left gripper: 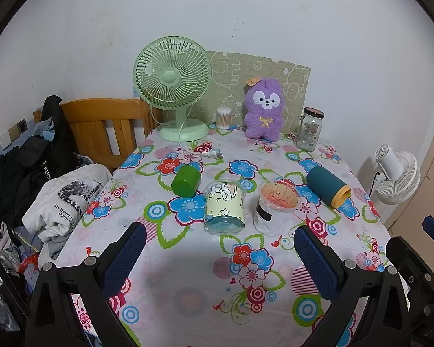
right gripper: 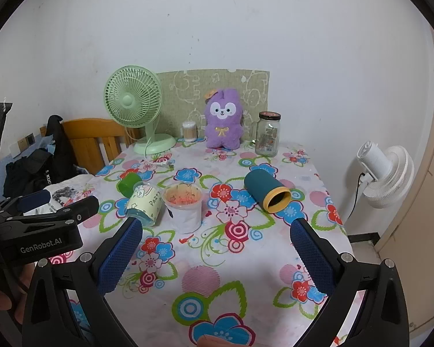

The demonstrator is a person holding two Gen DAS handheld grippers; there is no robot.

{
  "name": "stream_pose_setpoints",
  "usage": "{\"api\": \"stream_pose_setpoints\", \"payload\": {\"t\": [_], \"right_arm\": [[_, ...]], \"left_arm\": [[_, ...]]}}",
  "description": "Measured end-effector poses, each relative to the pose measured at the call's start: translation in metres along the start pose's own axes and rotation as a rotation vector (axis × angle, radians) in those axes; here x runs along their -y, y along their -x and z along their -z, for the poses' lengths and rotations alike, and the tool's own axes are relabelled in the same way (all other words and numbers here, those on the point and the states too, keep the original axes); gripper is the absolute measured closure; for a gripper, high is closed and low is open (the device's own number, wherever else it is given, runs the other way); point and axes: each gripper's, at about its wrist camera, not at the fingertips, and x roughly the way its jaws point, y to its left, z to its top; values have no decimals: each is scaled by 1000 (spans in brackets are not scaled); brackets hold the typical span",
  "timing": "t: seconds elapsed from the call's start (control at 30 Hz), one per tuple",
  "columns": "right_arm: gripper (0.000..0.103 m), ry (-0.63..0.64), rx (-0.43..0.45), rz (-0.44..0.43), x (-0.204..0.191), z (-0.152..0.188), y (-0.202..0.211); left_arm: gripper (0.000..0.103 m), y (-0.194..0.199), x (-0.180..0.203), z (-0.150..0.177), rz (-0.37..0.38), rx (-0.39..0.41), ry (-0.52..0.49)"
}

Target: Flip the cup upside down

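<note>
Several cups sit mid-table on the floral cloth. A green cup (left gripper: 186, 184) (right gripper: 129, 184) and a teal cup with a yellow rim (left gripper: 327, 187) (right gripper: 267, 190) lie on their sides. A pale yellow-green cup (left gripper: 224, 206) (right gripper: 144, 202) lies on its side, base toward me. A clear cup with orange inside (left gripper: 276, 206) (right gripper: 183, 206) stands upright, mouth up. My left gripper (left gripper: 220, 241) is open and empty, short of the cups. My right gripper (right gripper: 216, 238) is open and empty, in front of the clear cup. The left gripper also shows in the right wrist view (right gripper: 59, 202).
At the back stand a green desk fan (left gripper: 173, 86), a cotton-swab jar (left gripper: 224, 118), a purple plush (left gripper: 263, 110) and a glass jar (left gripper: 309, 128). A wooden chair (left gripper: 101, 127) with clothes is left. A white fan (left gripper: 396, 173) is right of the table.
</note>
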Motion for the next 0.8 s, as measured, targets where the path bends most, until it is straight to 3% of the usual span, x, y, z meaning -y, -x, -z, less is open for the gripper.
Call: {"api": "stream_pose_setpoints", "payload": {"t": [0.8], "right_arm": [[0, -5, -27, -12, 1, 5, -13]], "left_arm": [[0, -2, -4, 3, -3, -14, 3]]}}
